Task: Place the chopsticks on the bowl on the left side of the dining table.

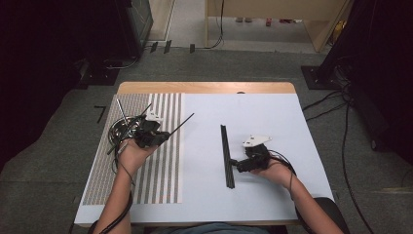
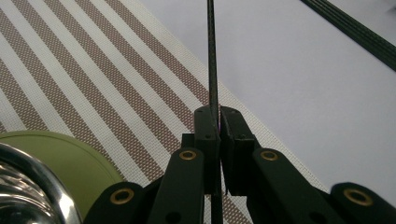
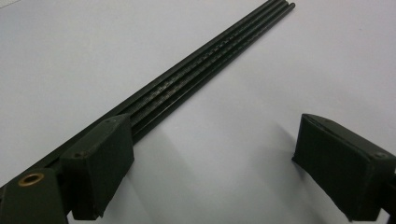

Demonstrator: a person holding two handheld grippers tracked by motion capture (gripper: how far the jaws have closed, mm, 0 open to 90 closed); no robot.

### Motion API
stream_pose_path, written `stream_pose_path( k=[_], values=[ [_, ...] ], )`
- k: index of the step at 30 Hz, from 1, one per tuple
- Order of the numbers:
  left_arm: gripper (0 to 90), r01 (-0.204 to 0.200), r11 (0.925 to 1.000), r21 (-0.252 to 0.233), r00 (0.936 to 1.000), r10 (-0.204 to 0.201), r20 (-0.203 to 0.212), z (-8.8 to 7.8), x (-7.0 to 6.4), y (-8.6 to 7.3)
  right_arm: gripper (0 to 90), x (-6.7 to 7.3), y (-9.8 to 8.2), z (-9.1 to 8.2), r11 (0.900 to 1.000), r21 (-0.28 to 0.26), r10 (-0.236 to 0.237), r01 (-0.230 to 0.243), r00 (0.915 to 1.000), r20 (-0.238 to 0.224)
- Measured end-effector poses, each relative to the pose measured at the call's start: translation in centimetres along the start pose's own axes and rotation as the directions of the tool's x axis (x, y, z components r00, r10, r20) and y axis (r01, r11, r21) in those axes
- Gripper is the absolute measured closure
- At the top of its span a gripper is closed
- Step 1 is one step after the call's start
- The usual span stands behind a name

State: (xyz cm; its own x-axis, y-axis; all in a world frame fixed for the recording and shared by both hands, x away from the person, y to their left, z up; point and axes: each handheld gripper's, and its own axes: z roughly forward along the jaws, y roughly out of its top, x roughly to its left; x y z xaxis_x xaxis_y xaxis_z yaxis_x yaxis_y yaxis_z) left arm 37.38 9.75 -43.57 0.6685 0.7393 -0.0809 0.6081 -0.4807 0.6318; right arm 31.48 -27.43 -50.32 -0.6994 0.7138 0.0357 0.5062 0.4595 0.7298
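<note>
My left hand-held gripper [image 2: 218, 122] is pinching one thin black rod [image 2: 212, 60], held over the striped mat [image 1: 160, 170], far left of the rod row [image 1: 226, 156]. Beside it sits the metal cup [image 1: 122, 130] with more rods inside. Several rods already lie side by side in the row on the white worktop [image 1: 272, 195]. My right hand-held gripper [image 3: 205, 163] is spread, one jaw against the row. I judge the work partly done.

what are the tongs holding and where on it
The left tongs are shut on a thin black rod near one end. The right tongs are open beside the row of black rods, holding nothing.
</note>
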Motion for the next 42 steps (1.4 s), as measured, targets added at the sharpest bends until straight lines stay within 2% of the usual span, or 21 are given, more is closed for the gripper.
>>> stream_pose_path(
  k=[14,42],
  values=[
    [87.3,0.034,0.9994,-0.008,0.9993,-0.034,-0.014,-1.1,1.0,-0.7,11.4,0.0,0.0,0.0,1.0,0.0,0.0,0.0,1.0,0.0],
    [87.3,0.072,0.9969,-0.031,0.9967,-0.073,-0.036,-3.1,2.8,-1.7,11.4,0.0,0.0,0.0,1.0,0.0,0.0,0.0,1.0,0.0]
  ],
)
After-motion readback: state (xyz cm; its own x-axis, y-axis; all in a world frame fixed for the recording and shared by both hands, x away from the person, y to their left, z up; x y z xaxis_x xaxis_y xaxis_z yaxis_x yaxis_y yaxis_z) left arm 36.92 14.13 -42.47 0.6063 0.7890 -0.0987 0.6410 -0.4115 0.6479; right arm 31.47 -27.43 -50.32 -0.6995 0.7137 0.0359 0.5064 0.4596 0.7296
